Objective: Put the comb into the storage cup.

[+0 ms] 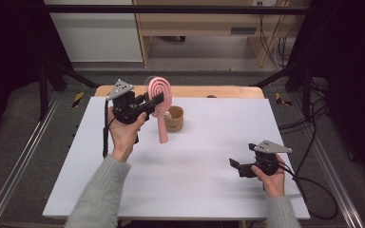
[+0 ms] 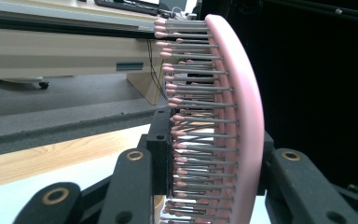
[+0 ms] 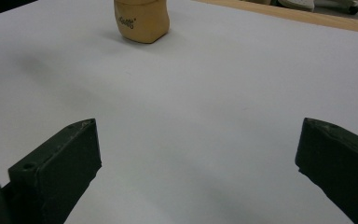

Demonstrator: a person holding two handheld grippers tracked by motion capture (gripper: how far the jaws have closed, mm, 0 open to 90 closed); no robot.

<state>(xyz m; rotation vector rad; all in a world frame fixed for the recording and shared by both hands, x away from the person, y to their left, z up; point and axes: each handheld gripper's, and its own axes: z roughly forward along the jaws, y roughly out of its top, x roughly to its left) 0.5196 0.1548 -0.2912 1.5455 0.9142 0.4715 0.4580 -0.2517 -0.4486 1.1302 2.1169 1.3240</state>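
While clamped by its head between the left gripper's point(image 1: 156, 100) jaws, brush point(image 1: 160, 97) hangs handle-down, lifted off the table point(image 1: 195, 156), just beside the cup point(image 1: 175, 118). Pickup done, judging by that; placing into the cup likely left. Right gripper point(image 1: 236, 165) spread wide, holding nothing, well apart from the brush.

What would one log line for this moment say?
left gripper: shut on pink hairbrush, lifted above table | right gripper: open, empty, low over table | wooden cup: upright beside brush
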